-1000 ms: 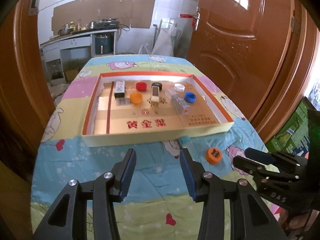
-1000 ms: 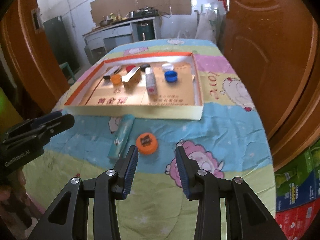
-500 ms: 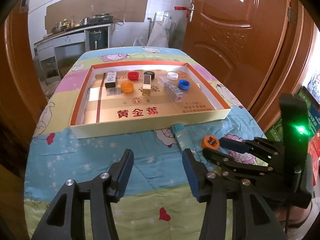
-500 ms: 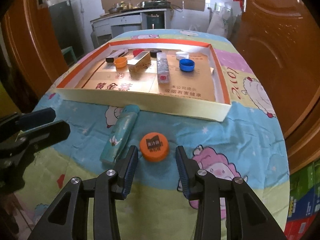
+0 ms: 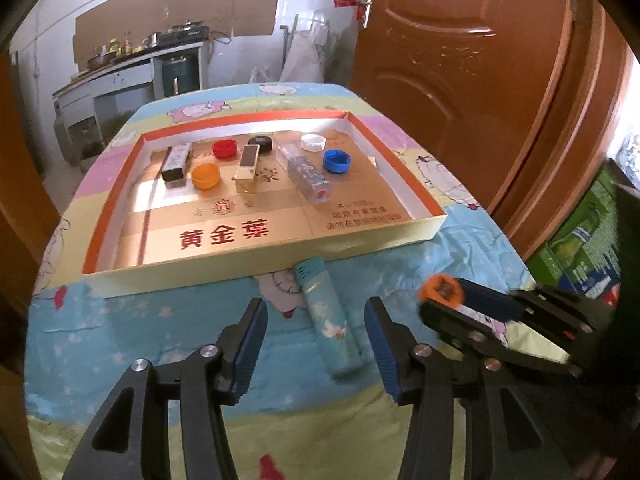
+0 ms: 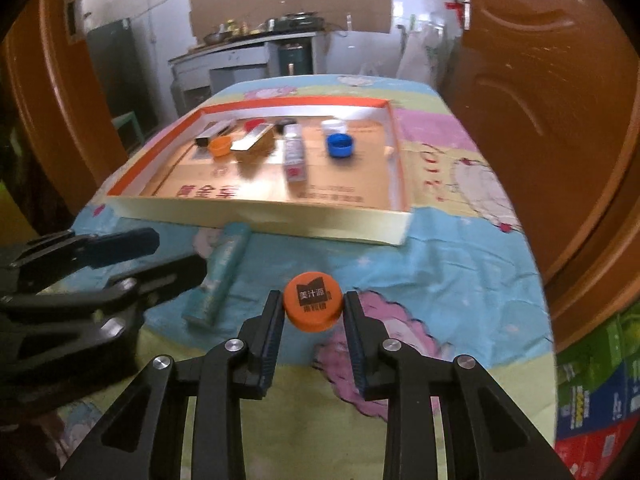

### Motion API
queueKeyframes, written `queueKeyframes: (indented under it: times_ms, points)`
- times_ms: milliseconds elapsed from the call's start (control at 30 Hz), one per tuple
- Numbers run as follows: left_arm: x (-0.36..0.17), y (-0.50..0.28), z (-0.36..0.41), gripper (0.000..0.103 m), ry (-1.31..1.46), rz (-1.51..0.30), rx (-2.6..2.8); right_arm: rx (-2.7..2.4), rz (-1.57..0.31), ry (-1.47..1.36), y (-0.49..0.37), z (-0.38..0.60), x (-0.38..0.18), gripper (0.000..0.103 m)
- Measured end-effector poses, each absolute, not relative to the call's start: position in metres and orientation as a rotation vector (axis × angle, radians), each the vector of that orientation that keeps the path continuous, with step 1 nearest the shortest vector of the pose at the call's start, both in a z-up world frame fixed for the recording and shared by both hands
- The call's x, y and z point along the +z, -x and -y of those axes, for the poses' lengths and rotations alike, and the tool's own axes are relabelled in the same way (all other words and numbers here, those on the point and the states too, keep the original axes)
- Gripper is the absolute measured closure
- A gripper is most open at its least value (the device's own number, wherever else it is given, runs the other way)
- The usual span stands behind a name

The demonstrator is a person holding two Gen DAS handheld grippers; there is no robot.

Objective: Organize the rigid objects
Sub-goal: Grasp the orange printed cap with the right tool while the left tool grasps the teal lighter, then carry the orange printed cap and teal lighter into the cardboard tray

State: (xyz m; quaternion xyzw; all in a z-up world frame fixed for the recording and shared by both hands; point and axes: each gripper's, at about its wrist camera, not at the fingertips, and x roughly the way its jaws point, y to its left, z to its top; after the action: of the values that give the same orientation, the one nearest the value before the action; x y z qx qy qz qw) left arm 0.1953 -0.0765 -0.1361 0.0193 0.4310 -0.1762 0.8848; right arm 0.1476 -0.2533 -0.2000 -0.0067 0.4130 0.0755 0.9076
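An orange cap [image 6: 312, 302] with dark print lies on the cartoon cloth. It sits between the tips of my right gripper [image 6: 313, 312], whose jaws are closing, with the pads against the cap's sides. In the left wrist view, the cap [image 5: 440, 289] shows at the tip of the right gripper [image 5: 442, 300]. A teal tube [image 5: 329, 320] lies lengthwise in front of the tray. My left gripper [image 5: 315, 310] stands open around the tube's near half without touching it. The tube [image 6: 222, 276] and the left gripper [image 6: 176, 254] also show in the right wrist view.
A shallow cardboard tray [image 5: 260, 276] with an orange rim holds several caps, a dark box [image 5: 176, 162], a gold box [image 5: 246, 168] and a clear box [image 5: 310, 174]. A brown door [image 5: 460, 80] stands to the right. Colourful cartons [image 6: 596, 400] sit by the table's right edge.
My right gripper moved forward and down until the orange cap came between its fingers, which narrowed onto it. The left gripper moved right and forward over the teal tube.
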Motion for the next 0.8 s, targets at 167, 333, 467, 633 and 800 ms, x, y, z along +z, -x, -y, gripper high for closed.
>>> queueKeyframes:
  times_ms: [167,333,467,633,800]
  points:
    - [-0.153,-0.209,0.088,0.053,-0.052,-0.927,-0.294,0.131,-0.843,-0.021,-0.139,0.271,-0.197,0.072]
    - [-0.163,-0.209,0.090,0.064,-0.038,-0.939,-0.251,0.128,-0.834,-0.044,-0.134,0.281,-0.197,0.072]
    - [-0.163,-0.205,0.094,0.075,-0.068,-0.931,-0.238,0.133,-0.836,-0.064,-0.131,0.285,-0.199,0.072]
    - [-0.162,-0.204,0.094,0.080,-0.072,-0.926,-0.233,0.138,-0.836,-0.075,-0.130,0.287,-0.201,0.072]
    - [-0.160,-0.200,0.092,0.080,-0.068,-0.926,-0.237,0.140,-0.829,-0.076,-0.128,0.288,-0.199,0.072]
